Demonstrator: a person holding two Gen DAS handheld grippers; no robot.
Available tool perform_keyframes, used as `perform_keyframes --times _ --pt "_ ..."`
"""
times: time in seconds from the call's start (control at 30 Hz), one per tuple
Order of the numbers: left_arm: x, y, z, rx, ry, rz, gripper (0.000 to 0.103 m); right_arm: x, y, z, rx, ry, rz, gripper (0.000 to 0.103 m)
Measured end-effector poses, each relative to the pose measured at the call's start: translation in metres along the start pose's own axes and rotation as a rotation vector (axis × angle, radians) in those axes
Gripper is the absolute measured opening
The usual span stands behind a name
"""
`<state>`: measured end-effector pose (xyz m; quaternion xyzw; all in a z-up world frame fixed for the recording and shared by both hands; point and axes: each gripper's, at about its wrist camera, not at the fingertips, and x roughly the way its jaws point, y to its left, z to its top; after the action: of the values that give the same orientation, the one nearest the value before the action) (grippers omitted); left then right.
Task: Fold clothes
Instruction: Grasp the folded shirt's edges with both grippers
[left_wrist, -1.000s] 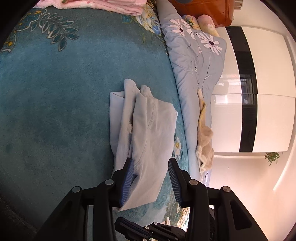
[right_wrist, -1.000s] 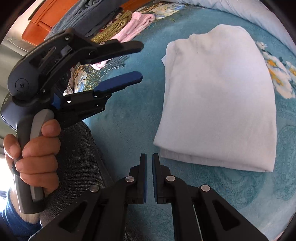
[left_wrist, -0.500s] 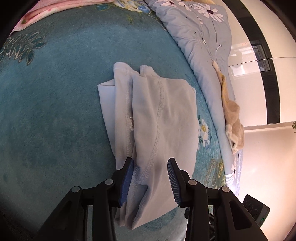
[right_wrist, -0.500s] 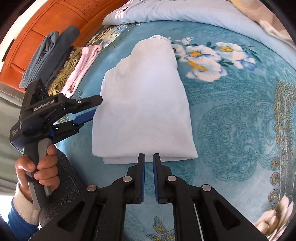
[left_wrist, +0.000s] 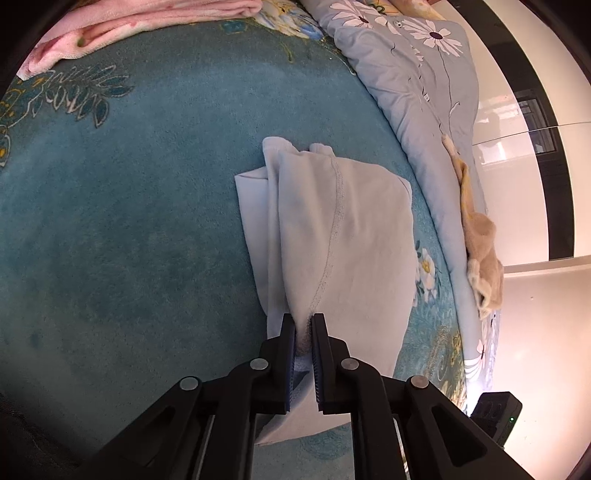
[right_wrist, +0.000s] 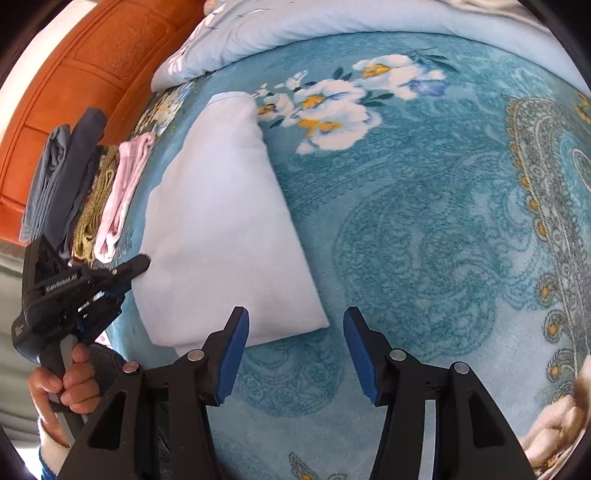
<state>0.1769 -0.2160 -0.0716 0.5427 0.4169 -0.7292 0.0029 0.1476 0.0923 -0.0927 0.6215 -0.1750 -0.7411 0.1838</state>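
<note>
A folded pale blue garment (left_wrist: 343, 236) lies on the teal floral bedspread (left_wrist: 129, 221). My left gripper (left_wrist: 303, 328) is shut on the garment's near edge, with cloth pinched between the blue pads. In the right wrist view the same garment (right_wrist: 221, 229) lies flat, and the left gripper (right_wrist: 138, 264) touches its left edge, held by a hand. My right gripper (right_wrist: 295, 328) is open and empty, just above the bedspread (right_wrist: 424, 240) at the garment's near right corner.
A stack of folded clothes (right_wrist: 92, 192) in grey, olive and pink sits by the orange wooden headboard (right_wrist: 92, 66). A pale blue daisy-print quilt (left_wrist: 417, 74) runs along the far side, with a beige cloth (left_wrist: 480, 251) on it. A pink garment (left_wrist: 129, 18) lies at the top.
My left gripper has closed on the garment's near edge. My right gripper has opened wide and moved nearer the garment's right corner.
</note>
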Motion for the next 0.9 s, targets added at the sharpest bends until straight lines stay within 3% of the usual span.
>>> perform_keyframes --times 0.07,0.23,0.33,0.37,0.43,0.53,0.57,0.73,0.9 --pt "0.002 0.005 0.0 -0.036 0.015 -0.019 0.012 0.004 -0.009 0.004 0.061 -0.017 0.014 0.055" --pt "-0.009 0.021 0.002 -0.13 -0.005 -0.153 0.013 0.014 -0.012 0.008 0.138 -0.018 0.084 0.056" --pt "-0.019 0.027 0.002 -0.159 -0.038 -0.19 0.021 0.018 -0.012 0.006 0.173 -0.004 0.119 0.054" --pt "-0.021 0.028 0.002 -0.168 -0.049 -0.199 0.024 0.019 -0.012 0.006 0.185 0.001 0.118 0.051" --pt "-0.024 0.03 0.002 -0.185 -0.063 -0.209 0.026 0.021 -0.013 0.004 0.207 0.01 0.116 0.026" --pt "-0.026 0.035 0.005 -0.224 -0.06 -0.192 0.042 0.022 -0.017 0.005 0.244 0.029 0.163 0.009" --pt "-0.025 0.037 0.006 -0.241 -0.056 -0.187 0.045 0.021 -0.018 0.007 0.252 0.039 0.177 0.009" --pt "-0.018 0.038 0.008 -0.267 -0.028 -0.181 0.053 0.002 -0.016 0.048 0.137 0.038 0.153 0.006" --pt "-0.007 0.023 0.012 -0.203 -0.005 -0.149 0.059 -0.034 -0.013 0.146 -0.031 -0.107 0.002 0.006"
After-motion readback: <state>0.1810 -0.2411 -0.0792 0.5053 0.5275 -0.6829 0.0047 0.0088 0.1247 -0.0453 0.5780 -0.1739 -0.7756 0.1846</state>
